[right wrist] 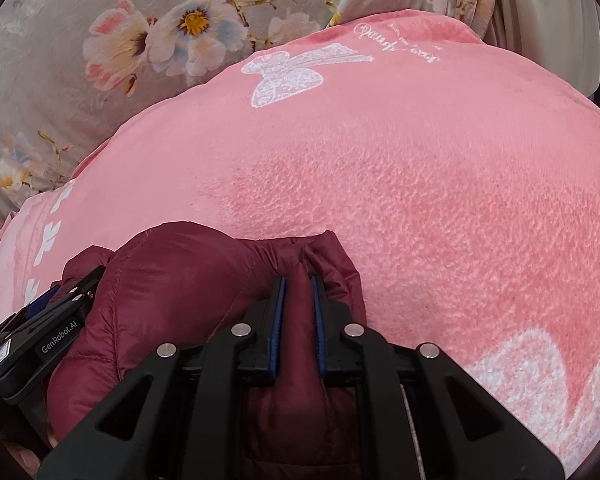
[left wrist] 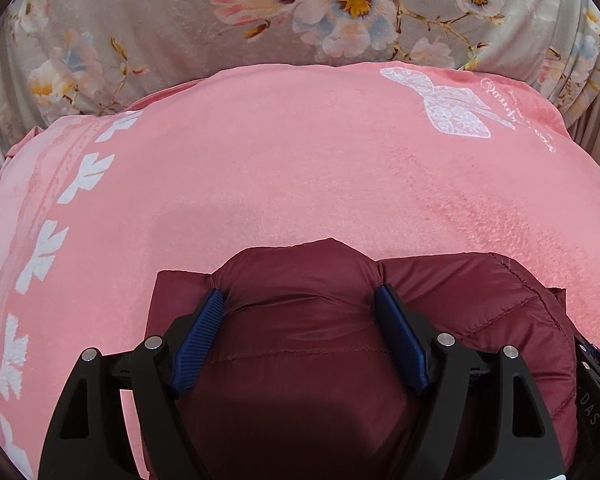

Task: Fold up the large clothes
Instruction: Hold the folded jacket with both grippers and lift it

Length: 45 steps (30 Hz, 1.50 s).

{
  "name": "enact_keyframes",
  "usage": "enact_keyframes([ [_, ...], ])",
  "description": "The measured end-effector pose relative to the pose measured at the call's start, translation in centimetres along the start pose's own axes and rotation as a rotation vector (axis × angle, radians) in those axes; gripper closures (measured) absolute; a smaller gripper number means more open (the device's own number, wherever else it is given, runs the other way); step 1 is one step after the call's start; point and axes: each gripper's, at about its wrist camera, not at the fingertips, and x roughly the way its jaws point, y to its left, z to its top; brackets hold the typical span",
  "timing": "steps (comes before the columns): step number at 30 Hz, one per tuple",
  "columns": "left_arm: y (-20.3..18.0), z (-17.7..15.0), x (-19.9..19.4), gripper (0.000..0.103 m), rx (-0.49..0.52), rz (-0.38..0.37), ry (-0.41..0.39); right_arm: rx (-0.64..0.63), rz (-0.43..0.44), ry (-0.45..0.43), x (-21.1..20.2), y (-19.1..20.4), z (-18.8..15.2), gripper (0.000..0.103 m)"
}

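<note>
**Two claws gripping a maroon quilted jacket over a pink blanket**

Left claw (left wrist: pixel 300 300): blue pads set wide, pressing a thick bulge of the maroon jacket (left wrist: pixel 460 300) between them. Right claw (right wrist: pixel 299 284): pads nearly together, pinching a thin fold of the jacket (right wrist: pixel 180 276). The jacket's lower part is cut off by both frames. Beyond lies the pink blanket (right wrist: pixel 420 160); farther, a floral sheet (left wrist: pixel 140 20). Only the right view shows the left claw's labelled housing (right wrist: pixel 56 336).
</note>
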Motion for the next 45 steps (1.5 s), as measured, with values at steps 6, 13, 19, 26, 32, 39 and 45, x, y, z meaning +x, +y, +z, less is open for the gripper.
enact_keyframes([
  [6,-0.1,-0.1,0.0,0.027,0.001,0.007,-0.004,0.003,0.004,-0.002,0.0,0.0,0.0,0.093],
  [13,-0.1,-0.1,0.0,0.027,0.002,0.009,-0.006,0.004,0.009,-0.005,0.1,-0.1,0.1,0.093],
  [19,-0.1,-0.1,-0.1,0.027,0.004,0.012,-0.007,0.004,0.009,-0.006,0.2,-0.1,0.1,0.093],
  [26,-0.2,0.1,0.1,0.027,0.005,0.025,-0.010,0.005,0.013,-0.006,0.2,-0.3,0.2,0.093],
  [32,-0.4,0.1,0.2,0.026,0.010,0.038,-0.009,0.006,0.013,-0.007,0.2,-0.2,0.3,0.093],
  [39,-0.4,0.1,0.1,0.025,0.008,0.041,-0.009,0.033,0.051,-0.008,0.1,-0.8,0.5,0.092],
  [45,2.2,-0.9,-2.8,0.021,-0.041,-0.079,0.044,0.078,0.040,-0.003,-3.9,-2.4,-0.1,0.061],
])
